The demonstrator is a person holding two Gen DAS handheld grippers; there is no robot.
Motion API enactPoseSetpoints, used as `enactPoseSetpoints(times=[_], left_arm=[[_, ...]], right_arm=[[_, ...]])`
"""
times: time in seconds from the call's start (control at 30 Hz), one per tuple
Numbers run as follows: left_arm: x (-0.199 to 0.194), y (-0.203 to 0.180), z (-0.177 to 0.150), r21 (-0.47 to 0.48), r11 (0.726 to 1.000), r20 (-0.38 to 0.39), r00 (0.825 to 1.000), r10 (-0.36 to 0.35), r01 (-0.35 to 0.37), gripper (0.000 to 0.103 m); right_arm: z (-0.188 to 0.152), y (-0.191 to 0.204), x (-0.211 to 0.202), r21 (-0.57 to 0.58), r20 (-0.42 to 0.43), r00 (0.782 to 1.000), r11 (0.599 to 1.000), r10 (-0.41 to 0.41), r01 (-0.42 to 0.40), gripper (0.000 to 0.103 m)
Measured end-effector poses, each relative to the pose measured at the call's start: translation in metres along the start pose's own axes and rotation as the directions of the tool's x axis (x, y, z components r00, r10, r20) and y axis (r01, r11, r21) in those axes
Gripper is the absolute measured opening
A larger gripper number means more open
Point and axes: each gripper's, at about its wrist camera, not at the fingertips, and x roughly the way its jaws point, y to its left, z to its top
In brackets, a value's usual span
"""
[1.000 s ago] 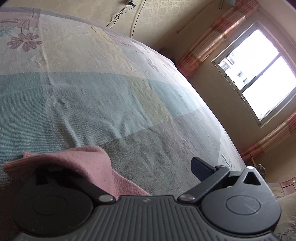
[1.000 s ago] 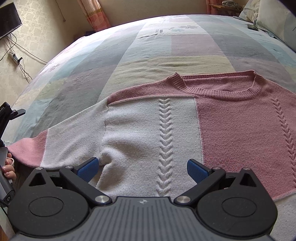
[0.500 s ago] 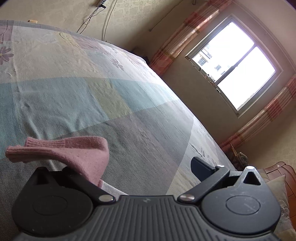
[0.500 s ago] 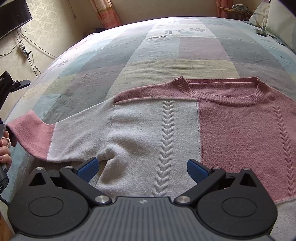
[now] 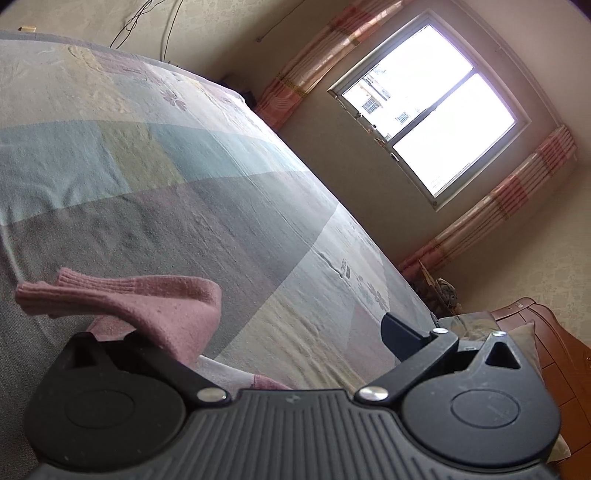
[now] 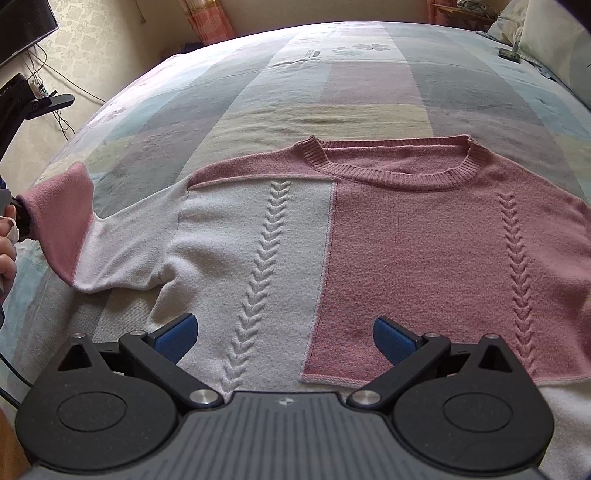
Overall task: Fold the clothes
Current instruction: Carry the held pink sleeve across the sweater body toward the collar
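While the left claw [image 5: 295, 325] carries the pink cuff [image 5: 122, 299] draped over one finger, jaws wide, right claw [image 6: 282, 334] gapes empty above the sweater [image 6: 332, 236]; lay sleeve flat across body.

Left wrist cam sits low over the bed [image 5: 155, 155], rolled hard — the mattress edge runs diagonally from upper left to lower right of its frame, the window [image 5: 428, 107] upper right. It looks along the left gripper [image 5: 280, 332] across the bedspread, very close to the pink cuff [image 5: 122, 295] at lower left.

Right wrist cam is higher, tipped down over the right gripper [image 6: 282, 338], facing up the bed toward the pillows [image 6: 546, 33] at upper right — the sweater [image 6: 369, 229] fills mid-frame.

Overlap: the bedspread and that cuff [image 6: 61, 218], at the right view's left edge.
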Motion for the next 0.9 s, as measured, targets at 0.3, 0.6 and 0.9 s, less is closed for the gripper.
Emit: enactPoseSetpoints(times=[0.3,0.6,0.9], left_arm=[[0.015,-0.044,-0.035,0.09,0.996,-0.064,0.998,-0.009,0.015,0.102],[0.02,-0.08,-0.062,0.183,0.983,-0.11,0.994,0.0,0.021,0.102],[0.025,-0.108,-0.076,0.221,0.974,-0.13,0.991,-0.018,0.047,0.102]], right_arm=[[-0.01,-0.036,-0.006,-0.011,-0.137,0.991,1.0,-0.013,0.011,0.103],[-0.016,-0.06,-0.019,-0.05,-0.251,0.968,0.999,0.0,-0.013,0.103],[-0.011,-0.076,-0.031,-0.084,-0.36,0.933,0.995,0.017,-0.051,0.103]])
